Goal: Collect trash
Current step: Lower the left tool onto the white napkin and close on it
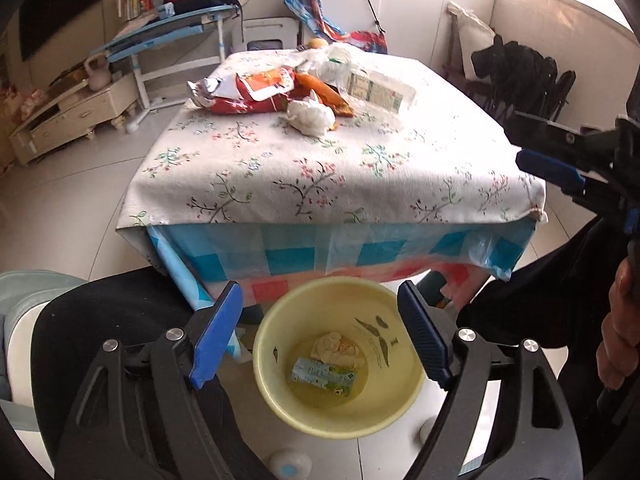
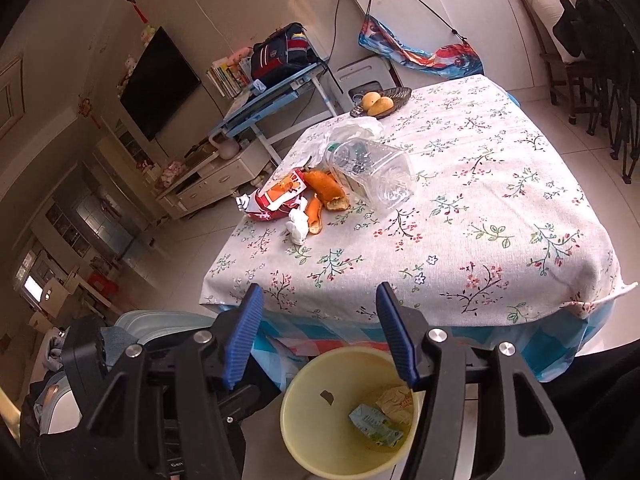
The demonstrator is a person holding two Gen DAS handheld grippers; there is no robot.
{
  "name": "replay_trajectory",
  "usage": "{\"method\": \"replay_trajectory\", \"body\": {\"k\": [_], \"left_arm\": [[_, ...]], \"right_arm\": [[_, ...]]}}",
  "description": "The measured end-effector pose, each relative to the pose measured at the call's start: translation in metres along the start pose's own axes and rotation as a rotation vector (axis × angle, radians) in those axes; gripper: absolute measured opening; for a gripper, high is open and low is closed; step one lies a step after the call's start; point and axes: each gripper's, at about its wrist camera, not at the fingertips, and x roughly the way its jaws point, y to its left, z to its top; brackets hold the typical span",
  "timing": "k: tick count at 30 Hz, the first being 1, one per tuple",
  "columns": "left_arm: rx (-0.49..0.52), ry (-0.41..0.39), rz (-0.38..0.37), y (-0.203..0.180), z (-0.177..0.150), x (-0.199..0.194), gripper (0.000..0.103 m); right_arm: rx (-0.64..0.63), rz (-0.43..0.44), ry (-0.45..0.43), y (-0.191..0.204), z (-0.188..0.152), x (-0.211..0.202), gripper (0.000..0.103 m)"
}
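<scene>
A yellow bin (image 1: 272, 384) (image 2: 292, 432) stands on the floor in front of the table. In it lie a small blue-green carton (image 1: 324, 376) (image 2: 376, 426) and a crumpled wrapper (image 1: 336, 348) (image 2: 396, 400). My left gripper (image 1: 320, 336) hangs open above the bin, empty. My right gripper (image 2: 320, 332) is open over the bin's far rim, also empty; its fingers (image 1: 548, 168) show at the right edge of the left wrist view. On the floral cloth lie a red snack bag (image 1: 248, 92) (image 2: 276, 196), orange peel (image 1: 324, 94) (image 2: 324, 192), a white tissue wad (image 1: 310, 118) (image 2: 298, 228) and a clear plastic bottle (image 1: 376, 88) (image 2: 372, 168).
A dark bowl of fruit (image 2: 380, 102) sits at the table's far edge. A blue desk (image 2: 276, 100) with a backpack stands behind the table, dark folding chairs (image 2: 616, 80) to its right. A padded seat (image 1: 24, 312) is beside me on the left. A hand (image 1: 620, 340) grips the right tool.
</scene>
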Motion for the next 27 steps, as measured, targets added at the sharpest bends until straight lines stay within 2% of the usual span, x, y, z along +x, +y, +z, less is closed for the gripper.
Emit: {"method": "replay_trajectory", "body": {"k": [10,22,27], "left_arm": [[-0.143,-0.103,0.032,0.031,0.007,-0.015,0.078],[-0.167,-0.139,0.035,0.036,0.009,-0.016,0.079],[-0.178,-0.153,0.025,0.038,0.023,-0.011,0.079]], "right_arm": [[0.0,-0.005,0.008,0.0,0.0,0.002,0.059],[-0.024,-0.009,0.042,0.005,-0.003,0.01,0.059],[-0.032,-0.013,0.053,0.008,-0.004,0.014,0.059]]}}
